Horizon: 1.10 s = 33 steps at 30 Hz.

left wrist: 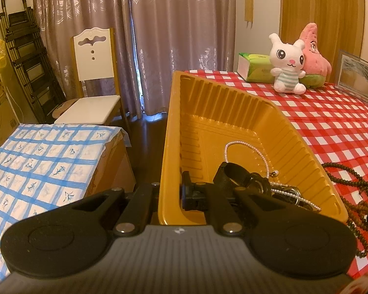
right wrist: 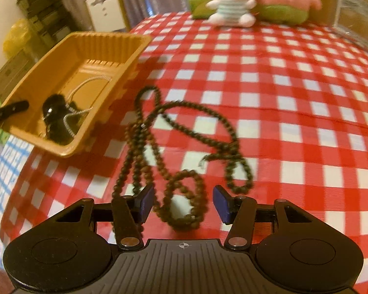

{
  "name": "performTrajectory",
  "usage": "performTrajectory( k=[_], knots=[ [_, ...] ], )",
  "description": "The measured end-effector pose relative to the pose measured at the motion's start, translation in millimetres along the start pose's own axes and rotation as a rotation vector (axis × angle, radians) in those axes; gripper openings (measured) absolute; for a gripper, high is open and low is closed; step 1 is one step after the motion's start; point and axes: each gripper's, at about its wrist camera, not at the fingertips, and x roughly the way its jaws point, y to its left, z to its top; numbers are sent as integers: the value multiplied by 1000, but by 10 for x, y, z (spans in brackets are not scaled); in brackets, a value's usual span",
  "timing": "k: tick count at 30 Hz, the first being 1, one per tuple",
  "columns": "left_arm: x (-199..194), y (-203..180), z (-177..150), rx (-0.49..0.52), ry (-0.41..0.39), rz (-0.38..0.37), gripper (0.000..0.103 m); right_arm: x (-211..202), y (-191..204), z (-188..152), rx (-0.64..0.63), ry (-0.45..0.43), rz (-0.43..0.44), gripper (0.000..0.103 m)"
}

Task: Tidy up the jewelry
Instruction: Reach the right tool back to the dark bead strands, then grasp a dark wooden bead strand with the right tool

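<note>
Checkered red-and-white cloth covers the table point(right wrist: 294, 93), which lies broad and bare ahead and to the right of the right hand-held gripper point(right wrist: 182, 204). That gripper hangs low over the near table edge, its blue pads point(right wrist: 222, 204) spread apart, with a loop of the dark bead necklace point(right wrist: 184, 147) lying on the cloth between them. The left hand-held gripper point(left wrist: 170, 191) is clamped on the near wall of the gold tray point(left wrist: 233, 112), one finger inside and one outside. The tray sits at the table's left edge, tilted. Inside it, just ahead of the inner finger, lie a pearl strand point(left wrist: 245, 147) and a black watch point(left wrist: 243, 178). Only the left view shows the blue-checked box point(left wrist: 44, 161) to the gripper's left.
</note>
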Motion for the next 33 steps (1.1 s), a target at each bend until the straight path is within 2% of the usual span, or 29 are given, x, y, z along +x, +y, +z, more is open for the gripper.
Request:
performTrajectory(
  k=[3,7,16,19,21,28,29,31,33],
  knots=[
    [3,-1,1,-2,1,0,5,41,19,-16,-31,14,2,63],
    [3,0,0,-2,1,0,5,85,64,-48,-87,27,-28,63],
    [3,1,2,-1,1,0,5,175,204,-83,-175,-25,-70,63],
    [4,1,3,-2,1,0,5,188,243,-65,-189,-38,-66,50],
    [3,1,3,-3,1,0,5,185,255,-52,-191,-40,-64,38],
    [2,1,4,-2,1,0,4,165,294,-53,-204,-43,-70,25],
    [2,1,4,-1,1,-1,4,143,303,-51,-206,-49,-67,21],
    [5,1,3,-1,0,-2,4,91,312,-44,-204,-63,-65,6],
    [9,3,-1,-1,-1,-3,4,84,286,-23,-196,-49,-73,6]
  ],
)
